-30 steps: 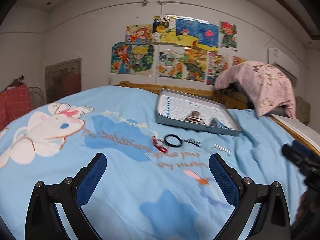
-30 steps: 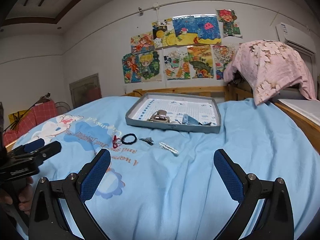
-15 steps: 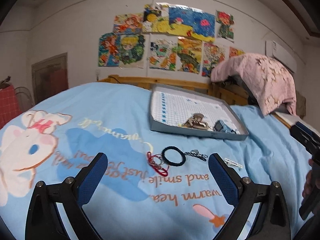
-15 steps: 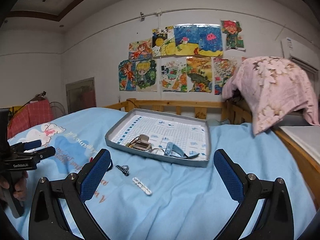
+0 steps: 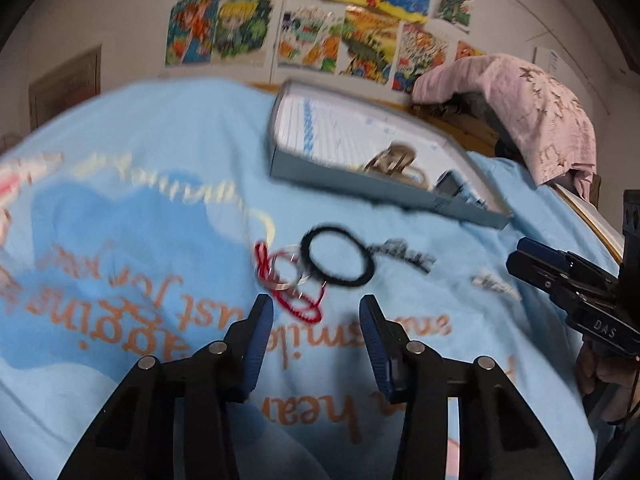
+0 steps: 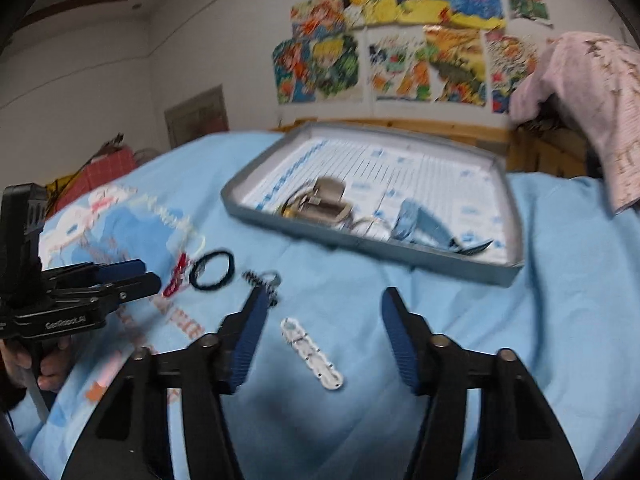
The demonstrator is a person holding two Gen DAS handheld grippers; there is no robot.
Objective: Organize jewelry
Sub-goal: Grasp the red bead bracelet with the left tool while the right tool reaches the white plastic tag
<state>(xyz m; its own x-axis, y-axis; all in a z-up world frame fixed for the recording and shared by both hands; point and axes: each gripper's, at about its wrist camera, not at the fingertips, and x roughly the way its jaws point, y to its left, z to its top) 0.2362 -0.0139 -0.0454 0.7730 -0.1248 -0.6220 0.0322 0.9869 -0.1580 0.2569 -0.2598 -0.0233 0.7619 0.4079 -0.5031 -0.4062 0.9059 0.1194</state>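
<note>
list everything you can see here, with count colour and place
tray: 1, grey, on the bed beyond the loose pieces, already holding a few items
black hair tie: 1, black, on the sheet in front of the tray
red cord: 1, red, just left of the hair tie, tangled with a clear ring
clear ring: 1, transparent, overlapping the cord
dark chain piece: 1, dark, right of the hair tie
white clip: 1, white, nearest the right gripper
bedsheet: 1, light blue, printed
pink cloth: 1, pink, far right
wall drawings: several, multicoloured
left gripper: 1, black with blue fingers, open
right gripper: 1, same, open
</note>
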